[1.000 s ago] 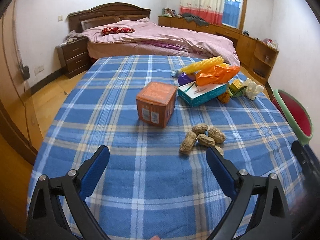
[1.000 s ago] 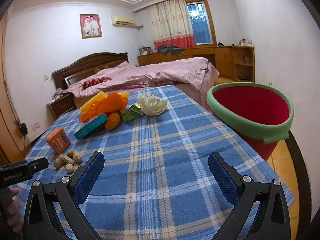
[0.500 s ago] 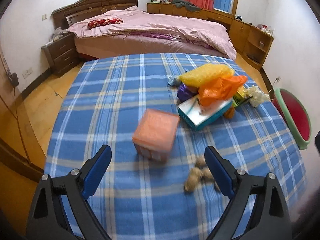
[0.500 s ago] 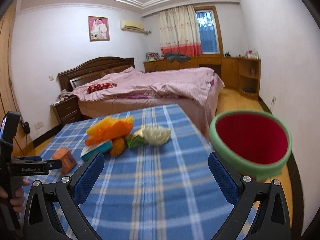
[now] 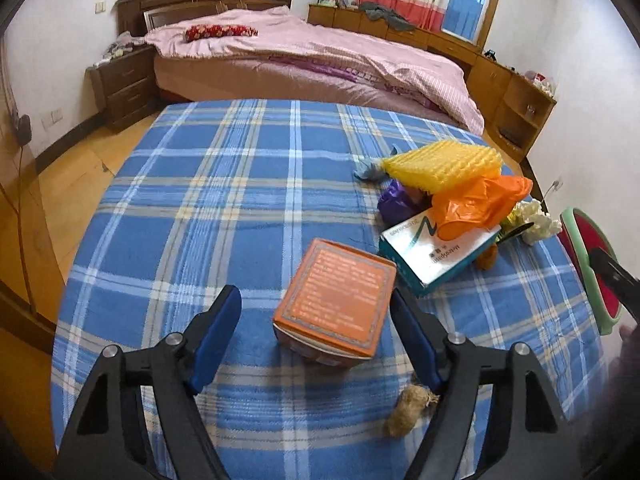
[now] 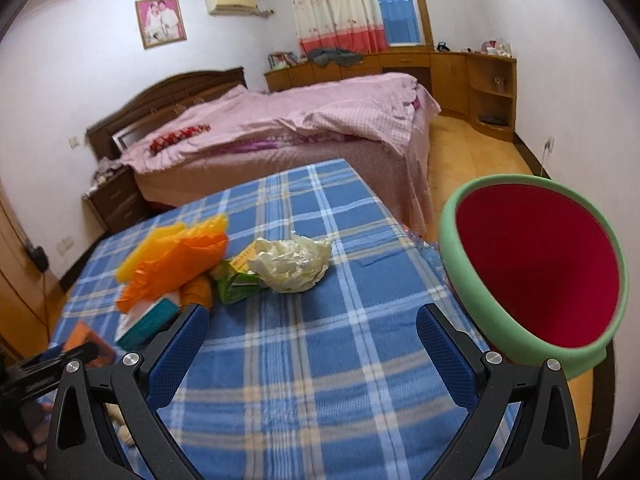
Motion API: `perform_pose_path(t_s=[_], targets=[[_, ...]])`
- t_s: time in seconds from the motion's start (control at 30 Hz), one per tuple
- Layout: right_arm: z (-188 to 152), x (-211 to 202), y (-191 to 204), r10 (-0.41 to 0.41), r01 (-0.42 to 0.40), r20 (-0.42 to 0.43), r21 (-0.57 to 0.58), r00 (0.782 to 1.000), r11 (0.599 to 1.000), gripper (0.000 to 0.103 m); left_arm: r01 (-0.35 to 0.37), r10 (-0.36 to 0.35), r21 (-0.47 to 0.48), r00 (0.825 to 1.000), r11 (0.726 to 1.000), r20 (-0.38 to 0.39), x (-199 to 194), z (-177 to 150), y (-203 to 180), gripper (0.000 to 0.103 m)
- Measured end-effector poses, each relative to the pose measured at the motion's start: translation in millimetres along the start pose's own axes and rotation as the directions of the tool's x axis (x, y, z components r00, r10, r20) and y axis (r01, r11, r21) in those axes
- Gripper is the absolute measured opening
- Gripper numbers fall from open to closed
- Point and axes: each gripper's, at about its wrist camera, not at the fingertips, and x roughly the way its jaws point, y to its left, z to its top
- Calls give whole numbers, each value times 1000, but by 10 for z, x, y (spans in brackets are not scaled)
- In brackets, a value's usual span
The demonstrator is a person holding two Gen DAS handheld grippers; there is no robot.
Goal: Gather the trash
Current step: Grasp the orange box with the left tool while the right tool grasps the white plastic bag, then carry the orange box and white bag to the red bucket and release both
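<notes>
An orange box lies on the blue plaid table. My left gripper is open above it, with the box between its fingers and nearer the right one. Peanuts lie just below the right finger. Behind are a teal tissue box, an orange bag and yellow foam. My right gripper is open and empty over the table, before crumpled white paper and a green wrapper. The red bin with a green rim stands at the table's right edge.
A bed with a pink cover stands behind the table, with a nightstand on the left and wooden cabinets along the far wall. The left gripper's body shows in the right wrist view.
My left gripper rose, tilted down and moved forward until the orange box sits between its fingers. My right gripper lifted and tilted toward the white paper and the bin.
</notes>
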Motion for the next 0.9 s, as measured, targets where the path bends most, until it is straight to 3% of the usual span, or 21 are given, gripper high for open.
perform_pose_path(t_s=[0.1, 0.17, 0.3, 0.37, 0.47, 0.53, 0.7, 0.9], targets=[[61, 177, 43, -13, 13, -22, 2, 1000, 1000, 103, 20, -21, 30, 1000, 999, 23, -2, 23, -35, 73], [115, 280, 75, -20, 20, -22, 5, 1000, 1000, 103, 59, -60, 41, 998, 997, 22, 16, 34, -39, 66], [229, 473, 106, -32, 34, -55, 36, 998, 999, 103, 150, -149, 40, 989, 988, -19, 90, 49, -46, 60], [251, 552, 105, -32, 38, -87, 65, 996, 997, 98, 184, -183, 32, 982, 982, -33, 120, 57, -48, 56], [261, 731, 104, 23, -9, -148, 89, 989, 996, 69, 194, -194, 15, 980, 981, -38, 158, 59, -23, 51], [253, 816, 94, 37, -20, -181, 97, 983, 995, 35, 197, -197, 0, 980, 980, -38, 158, 56, 1, 50], [242, 734, 56, 61, -45, -149, 109, 987, 993, 25, 190, -190, -11, 981, 982, -37, 156, 63, 15, 50], [201, 253, 1, 75, -67, -70, 110, 995, 992, 23, 180, -180, -11, 984, 984, -3, -60, 62, -49, 49]])
